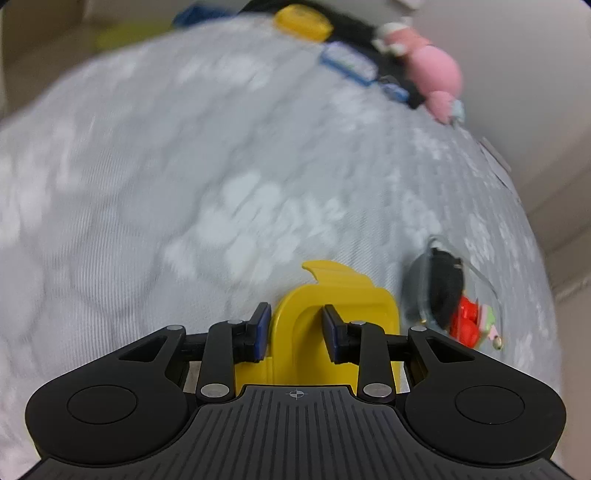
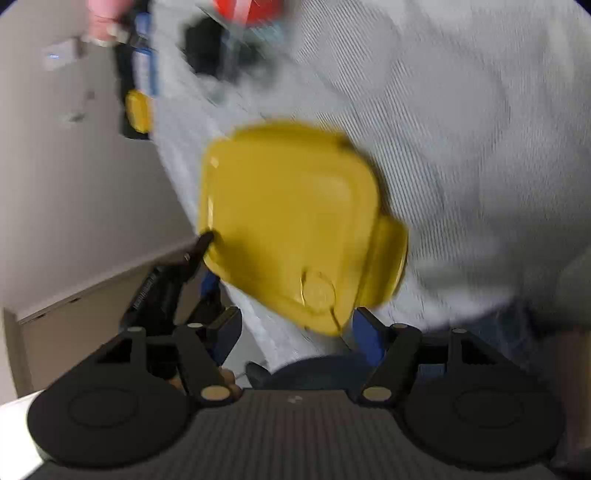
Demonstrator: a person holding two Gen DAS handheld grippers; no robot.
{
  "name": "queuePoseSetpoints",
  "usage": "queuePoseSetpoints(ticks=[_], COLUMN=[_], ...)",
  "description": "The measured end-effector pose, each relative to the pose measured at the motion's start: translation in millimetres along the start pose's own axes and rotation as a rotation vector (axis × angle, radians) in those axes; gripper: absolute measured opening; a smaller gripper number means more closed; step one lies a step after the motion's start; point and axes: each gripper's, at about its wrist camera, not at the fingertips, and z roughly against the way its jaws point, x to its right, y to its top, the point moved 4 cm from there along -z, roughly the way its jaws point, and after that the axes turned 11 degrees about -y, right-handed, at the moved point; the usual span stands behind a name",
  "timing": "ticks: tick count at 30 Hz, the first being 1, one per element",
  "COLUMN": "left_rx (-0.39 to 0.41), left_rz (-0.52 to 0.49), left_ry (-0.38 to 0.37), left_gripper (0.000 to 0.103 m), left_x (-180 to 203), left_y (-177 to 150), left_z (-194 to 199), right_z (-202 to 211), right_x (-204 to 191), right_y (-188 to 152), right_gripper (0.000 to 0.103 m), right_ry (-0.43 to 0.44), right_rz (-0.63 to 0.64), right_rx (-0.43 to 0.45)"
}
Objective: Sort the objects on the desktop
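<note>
A yellow plastic lid (image 1: pixel 332 295) with a tab sits between the blue pads of my left gripper (image 1: pixel 295 326), which is shut on its rim over the grey patterned tablecloth (image 1: pixel 184 184). In the right wrist view the same yellow lid (image 2: pixel 288 214) hangs tilted at the table's edge, and the left gripper (image 2: pixel 173 280) holds its left side. My right gripper (image 2: pixel 299 336) stands open just below the lid's near corner, and its pads do not press on it.
A clear glass bowl (image 1: pixel 424 288) holding a black item and a red toy (image 1: pixel 467 319) stands right of the lid. At the far edge a black strip (image 1: pixel 354 29) carries a yellow box (image 1: pixel 303 22), blue-edged cards (image 1: pixel 349 64) and a pink plush (image 1: pixel 432 70). Beige wall (image 2: pixel 74 184) lies beyond.
</note>
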Motion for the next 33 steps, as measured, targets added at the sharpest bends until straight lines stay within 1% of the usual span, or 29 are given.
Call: queuePoseSetpoints(ticks=[3, 5, 7, 10, 12, 14, 15, 17, 19, 21, 23, 24, 25, 27, 29, 31, 33], left_rx=[-0.024, -0.028, -0.035, -0.052, -0.069, -0.076, -0.079, -0.089, -0.105, -0.126, -0.158, -0.174, -0.186, -0.215, -0.226, -0.212, -0.188], left_rz=[0.128, 0.134, 0.119, 0.081, 0.054, 0.019, 0.002, -0.016, -0.001, 0.021, 0.045, 0.060, 0.076, 0.103, 0.114, 0.076, 0.055], left_ry=[-0.062, -0.073, -0.076, -0.097, -0.115, -0.140, -0.150, -0.168, -0.203, -0.243, -0.280, -0.293, -0.304, -0.318, -0.331, -0.346, -0.382], left_gripper=[0.033, 0.035, 0.036, 0.036, 0.036, 0.036, 0.036, 0.036, 0.036, 0.036, 0.036, 0.038, 0.043, 0.046, 0.043, 0.030, 0.030], left_x=[-21.3, -23.3, -22.3, -16.0, -9.9, -2.0, 2.6, 10.4, 16.7, 23.3, 31.0, 34.3, 37.0, 40.7, 43.0, 47.0, 50.9], left_y=[0.5, -0.3, -1.8, -4.4, -7.7, -11.3, -13.3, -19.1, -26.2, -33.9, -42.3, -45.8, -49.1, -55.7, -59.6, -60.6, -60.3], left_z=[-3.7, -4.7, -5.9, -5.5, -2.8, 1.7, 3.8, 5.8, 4.4, 0.6, -8.4, -14.6, -21.4, -34.5, -39.5, -33.4, -20.5], right_z=[-26.9, -40.2, -44.6, -42.0, -32.8, -19.1, -8.5, 19.4, 48.4, 73.9, 97.8, 104.9, 113.3, 121.7, 129.5, 127.0, 131.0], right_x=[4.3, 5.1, 2.2, -4.1, -7.4, -10.4, -13.4, -21.3, -27.4, -29.2, -29.8, -28.2, -25.5, -21.3, -18.7, -19.8, -18.7], right_y=[-6.7, -10.4, -11.0, -6.1, -1.4, 1.8, 4.1, 8.4, 11.7, 15.2, 19.1, 23.2, 27.9, 37.3, 45.1, 46.8, 44.8], right_gripper=[0.070, 0.069, 0.069, 0.062, 0.053, 0.049, 0.047, 0.039, 0.034, 0.030, 0.029, 0.029, 0.028, 0.027, 0.025, 0.025, 0.026], right_ry=[-0.046, -0.088, -0.139, -0.207, -0.196, -0.202, -0.203, -0.195, -0.180, -0.165, -0.158, -0.162, -0.157, -0.136, -0.121, -0.116, -0.107], right_rz=[-0.053, -0.058, -0.018, 0.054, 0.099, 0.135, 0.169, 0.265, 0.330, 0.353, 0.365, 0.360, 0.349, 0.318, 0.299, 0.320, 0.350], right_rx=[-0.053, -0.069, -0.014, 0.103, 0.179, 0.245, 0.288, 0.385, 0.454, 0.487, 0.513, 0.527, 0.537, 0.552, 0.563, 0.562, 0.559])
